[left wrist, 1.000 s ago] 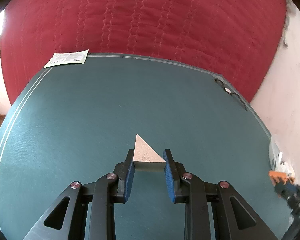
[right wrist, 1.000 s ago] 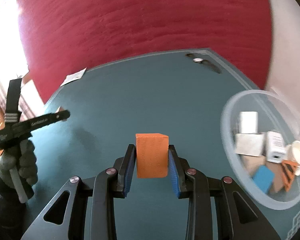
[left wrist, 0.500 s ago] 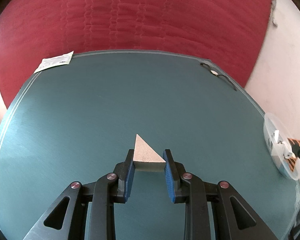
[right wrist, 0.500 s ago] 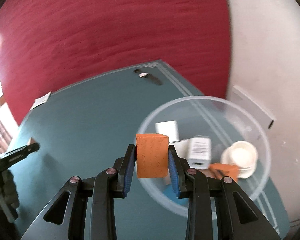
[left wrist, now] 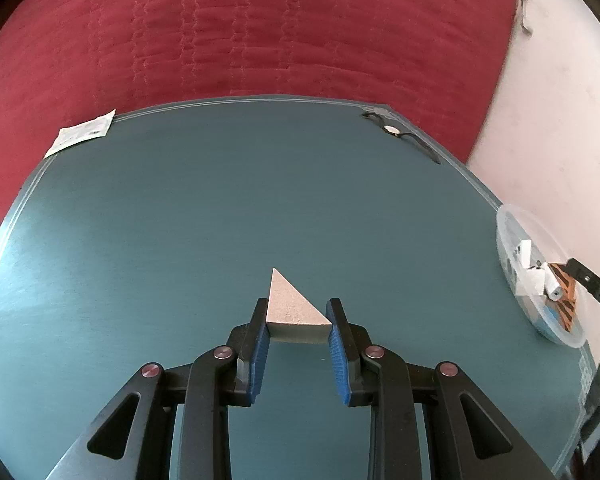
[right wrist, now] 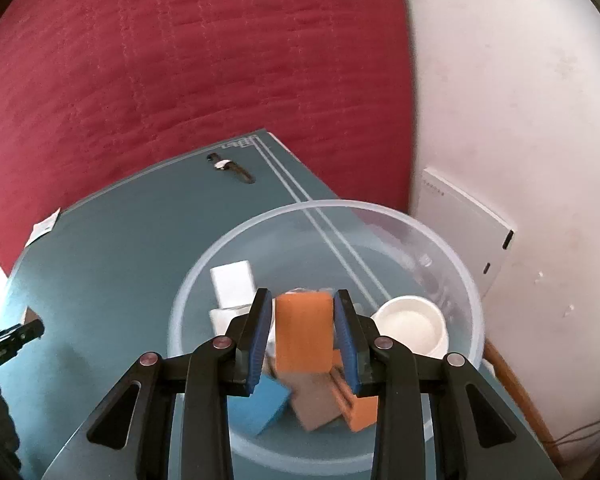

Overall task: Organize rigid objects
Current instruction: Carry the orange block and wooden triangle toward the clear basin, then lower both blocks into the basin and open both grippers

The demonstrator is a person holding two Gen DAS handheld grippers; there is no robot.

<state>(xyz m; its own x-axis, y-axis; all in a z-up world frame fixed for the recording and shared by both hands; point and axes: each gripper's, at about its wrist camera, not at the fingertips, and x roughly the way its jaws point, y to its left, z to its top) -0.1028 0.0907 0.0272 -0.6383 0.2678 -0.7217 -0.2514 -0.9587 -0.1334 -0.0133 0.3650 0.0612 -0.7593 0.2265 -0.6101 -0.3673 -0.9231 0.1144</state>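
The right claw grips an orange rectangular block between its blue pads, holding it above the clear round plastic bowl that sits near the right edge of the teal surface. The bowl already holds a white box, a cream round dish, a blue block, a brown block and an orange slotted piece, so the floor of it is crowded. If the claw opens from this height, the block will likely land on the pile rather than on bare plastic; it could bounce off an edge, knock the dish, or tip toward the near rim and jump out. Lowering first would cut that risk, but the fingers could then strike the rim or shove the light bowl toward the surface's right edge, which lies close behind it. The left claw is closed on a beige triangular wooden wedge, pinched only along its wide base, with the tip pointing away over the middle of the surface. That narrow grip on slanted faces looks easy to lose: a jolt could let the wedge twist or slide out. A black wristwatch lies at the far right corner and a white paper packet at the far left corner, both well clear.
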